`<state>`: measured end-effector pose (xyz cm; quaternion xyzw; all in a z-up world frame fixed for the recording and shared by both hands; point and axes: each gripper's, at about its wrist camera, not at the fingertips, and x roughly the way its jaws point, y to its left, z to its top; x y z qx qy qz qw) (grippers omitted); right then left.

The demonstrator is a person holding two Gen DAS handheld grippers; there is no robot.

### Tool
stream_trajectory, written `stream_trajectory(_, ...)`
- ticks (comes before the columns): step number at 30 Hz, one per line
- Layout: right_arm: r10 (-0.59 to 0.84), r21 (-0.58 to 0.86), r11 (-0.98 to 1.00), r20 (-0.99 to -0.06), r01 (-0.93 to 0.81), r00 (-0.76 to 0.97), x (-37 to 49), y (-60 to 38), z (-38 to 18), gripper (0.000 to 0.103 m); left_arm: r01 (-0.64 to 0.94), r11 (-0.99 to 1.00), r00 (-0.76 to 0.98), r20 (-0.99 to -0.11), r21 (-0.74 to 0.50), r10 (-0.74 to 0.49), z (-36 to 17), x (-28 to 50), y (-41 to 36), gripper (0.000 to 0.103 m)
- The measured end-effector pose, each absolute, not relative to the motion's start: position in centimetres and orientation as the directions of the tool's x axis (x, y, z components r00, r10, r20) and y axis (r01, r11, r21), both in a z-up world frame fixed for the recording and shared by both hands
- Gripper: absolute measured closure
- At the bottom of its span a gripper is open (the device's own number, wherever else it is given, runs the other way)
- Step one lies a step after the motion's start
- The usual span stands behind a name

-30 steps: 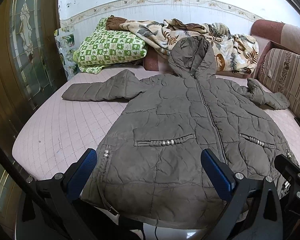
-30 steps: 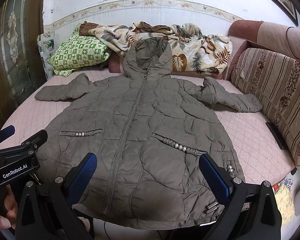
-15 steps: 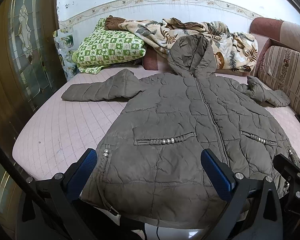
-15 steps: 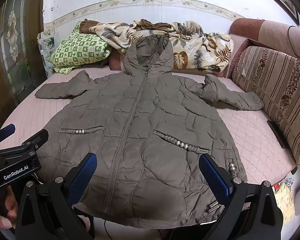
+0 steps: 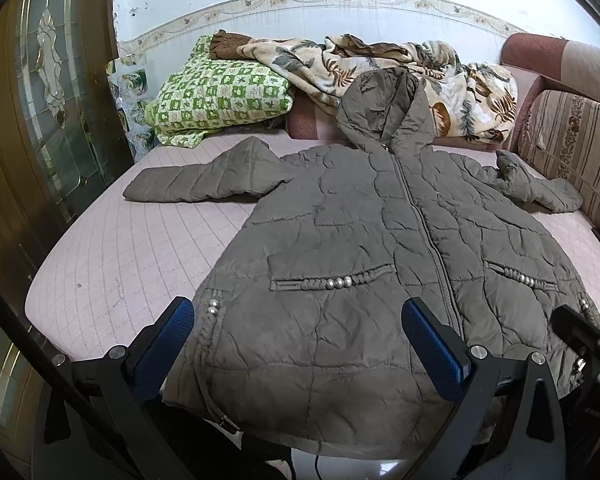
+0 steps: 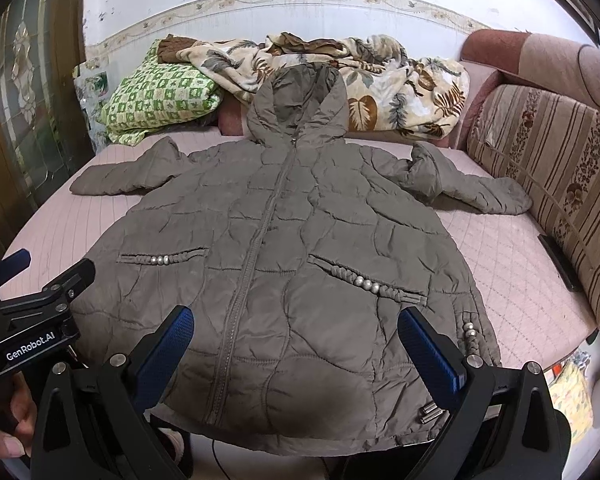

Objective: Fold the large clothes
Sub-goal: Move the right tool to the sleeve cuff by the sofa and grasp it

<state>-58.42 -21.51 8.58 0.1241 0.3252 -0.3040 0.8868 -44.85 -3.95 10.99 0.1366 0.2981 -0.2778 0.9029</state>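
Coat (image 6: 284, 264) flat on bed (image 6: 512, 280), both grippers' fingers (image 5: 168, 332) (image 6: 428, 344) wide apart, empty.

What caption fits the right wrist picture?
Open right gripper above a brown coat spread flat on the bed.

Pink quilted bed (image 5: 112, 256) fills mid-frame. Olive hooded puffer coat (image 6: 284, 264) lies flat, zipped, sleeves spread. Upper left: green checkered pillow (image 5: 220, 96). Upper centre: leaf-print blanket (image 6: 388, 88), heaped.
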Motion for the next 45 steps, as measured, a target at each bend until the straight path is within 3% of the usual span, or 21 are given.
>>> stream_trajectory(9, -0.481, 0.113, 0.711, -0.642, 0.694, 0.597, -60.9, -27.8, 9.6, 0.000, 0.601, 0.792, 0.700, -0.547, 0.103, -0.460, 13.8, -41.0, -7.2, 0.000)
stream_trajectory(15, -0.469, 0.283, 0.612, -0.621, 0.738, 0.627, -64.3, -36.7, 11.2, 0.000, 0.633, 0.761, 0.705, -0.511, 0.142, -0.491, 15.0, -37.4, -13.5, 0.000)
stream_trajectory(21, -0.485, 0.462, 0.394, -0.630, 0.794, 0.607, -68.0, -48.6, 10.5, 0.000, 0.683, 0.726, 0.635, -0.556, 0.080, -0.536, 11.2, -35.0, -17.5, 0.000)
stream_trajectory(25, -0.500, 0.466, 0.302, -0.665, 0.832, 0.554, -69.9, -56.2, 9.7, 0.000, 0.720, 0.689, 0.579, -0.622, 0.088, -0.527, 9.2, -34.0, -19.2, 0.000)
stream_trajectory(28, -0.501, 0.478, 0.240, -0.684, 0.845, 0.530, -70.5, -62.0, 8.5, 0.009, 0.738, 0.670, 0.567, -0.618, 0.087, -0.544, 9.0, -33.6, -19.7, 0.000)
stream_trajectory(29, -0.499, 0.486, 0.221, -0.688, 0.845, 0.527, -70.5, -63.6, 8.1, 0.021, 0.741, 0.664, 0.571, -0.616, 0.103, -0.542, 8.9, -33.6, -19.9, 0.000)
stream_trajectory(31, -0.509, 0.485, 0.174, -0.701, 0.857, 0.500, -70.5, -67.3, 7.1, 0.035, 0.752, 0.648, 0.565, -0.621, 0.117, -0.543, 8.6, -33.5, -20.5, 0.000)
stream_trajectory(38, -0.557, 0.413, 0.018, -0.752, 0.911, 0.352, -70.2, -75.7, 3.1, 0.037, 0.768, 0.629, 0.553, -0.621, 0.121, -0.555, 8.3, -33.5, -21.3, 0.000)
stream_trajectory(45, -0.582, 0.385, 0.006, -0.749, 0.923, 0.317, -69.1, -79.5, 0.6, 0.041, 0.765, 0.636, 0.537, -0.645, 0.102, -0.543, 7.6, -32.7, -21.6, 0.000)
